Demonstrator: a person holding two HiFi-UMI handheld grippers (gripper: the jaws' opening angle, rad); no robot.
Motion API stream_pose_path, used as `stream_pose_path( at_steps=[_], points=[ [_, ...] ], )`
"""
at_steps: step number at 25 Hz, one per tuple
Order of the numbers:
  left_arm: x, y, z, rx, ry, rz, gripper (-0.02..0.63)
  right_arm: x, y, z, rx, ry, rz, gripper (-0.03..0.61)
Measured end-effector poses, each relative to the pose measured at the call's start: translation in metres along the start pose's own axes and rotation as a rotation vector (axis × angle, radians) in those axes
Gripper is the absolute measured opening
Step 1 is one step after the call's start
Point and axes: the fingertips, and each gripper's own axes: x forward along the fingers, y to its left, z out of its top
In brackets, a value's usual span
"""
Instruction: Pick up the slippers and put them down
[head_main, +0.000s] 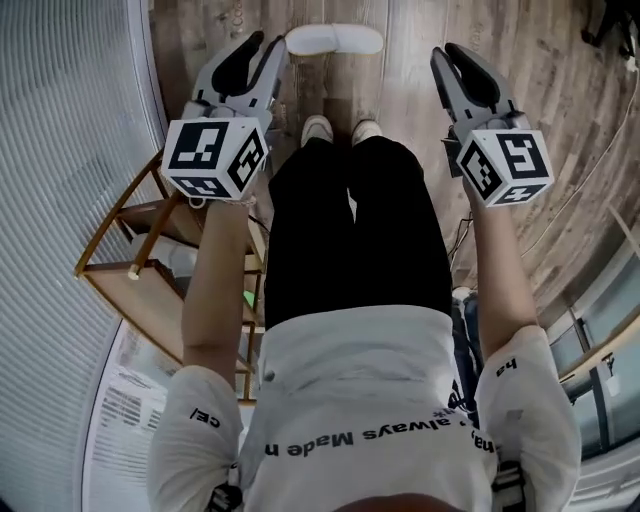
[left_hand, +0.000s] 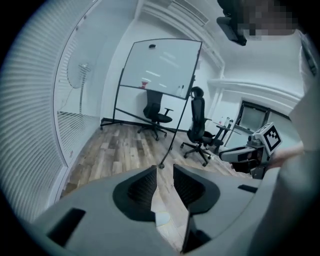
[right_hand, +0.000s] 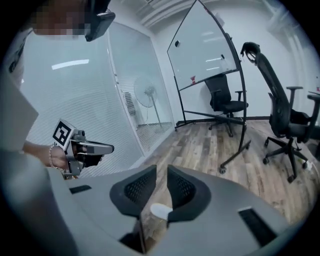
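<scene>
Head view looks steeply down; both gripper views look outward over shared floor.

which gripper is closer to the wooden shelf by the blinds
Left. The left gripper is raised on the same side as the wooden shelf, its arm passing over the shelf's edge in the head view. The right gripper is on the far side of the person's legs.

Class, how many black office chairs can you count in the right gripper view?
2. The far chair stands beneath the whiteboard; the near chair stands at the right. Others may be hidden past the edge.
</scene>
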Motion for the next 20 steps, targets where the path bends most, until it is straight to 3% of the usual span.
stream_pose_path(
  at_steps=[9,13,20],
  points=[
    [-0.160,-0.096,0.197,0.048,-0.132,-0.048,0.072,-0.146,0.092,0.198,-0.078,-0.115,0.037,0.046],
    [-0.224,-0.139,0.262,0.038,-0.168,-0.053,0.064,-0.205,0.127,0.272,-0.090,-0.152,0.067,0.041],
    [-0.298,-0.180,0.352,0.045,-0.323,-0.055,0.035,-0.277,0.175,0.375,-0.151,-0.282,0.119,0.035]
  ],
)
